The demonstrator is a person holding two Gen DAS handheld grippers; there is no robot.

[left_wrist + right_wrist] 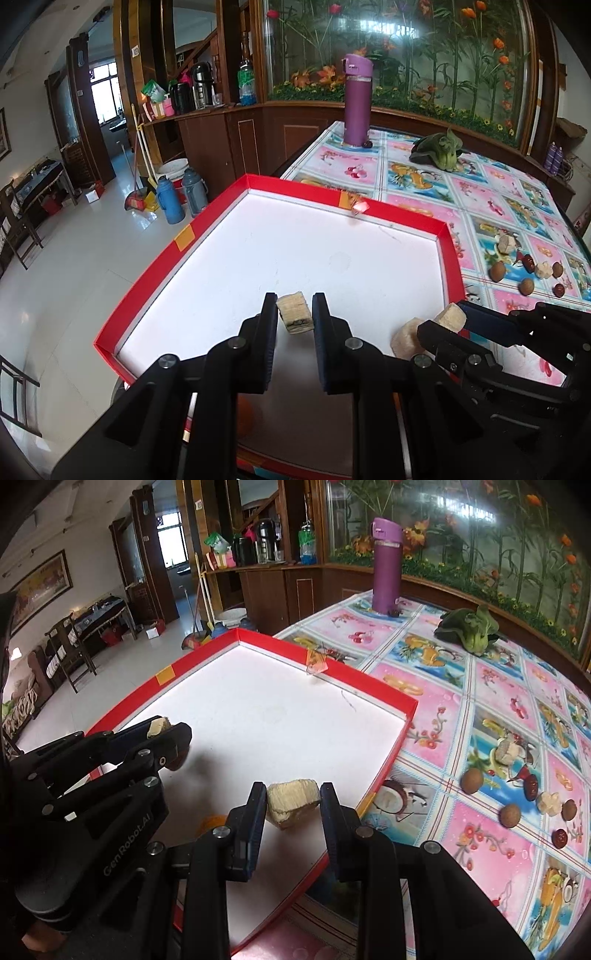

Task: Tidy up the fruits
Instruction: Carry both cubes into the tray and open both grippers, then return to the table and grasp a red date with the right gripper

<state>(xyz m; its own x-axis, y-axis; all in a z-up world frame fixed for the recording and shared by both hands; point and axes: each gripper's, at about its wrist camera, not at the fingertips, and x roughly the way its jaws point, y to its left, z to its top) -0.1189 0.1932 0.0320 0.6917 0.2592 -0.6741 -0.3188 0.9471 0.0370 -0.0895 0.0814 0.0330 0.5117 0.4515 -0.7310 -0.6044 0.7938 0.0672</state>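
Your left gripper [294,314] reaches forward with its jaws closed on a pale fruit chunk [295,312]. Your right gripper [293,801] sits just beside it, angled inward, its jaws likewise clamping a second pale chunk [293,803].

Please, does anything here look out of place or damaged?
Yes. A leafy green vegetable lies on the table, odd among fruits. On the red tray's far rim, the orange tape is peeling and sticks up. Nothing looks spilled.
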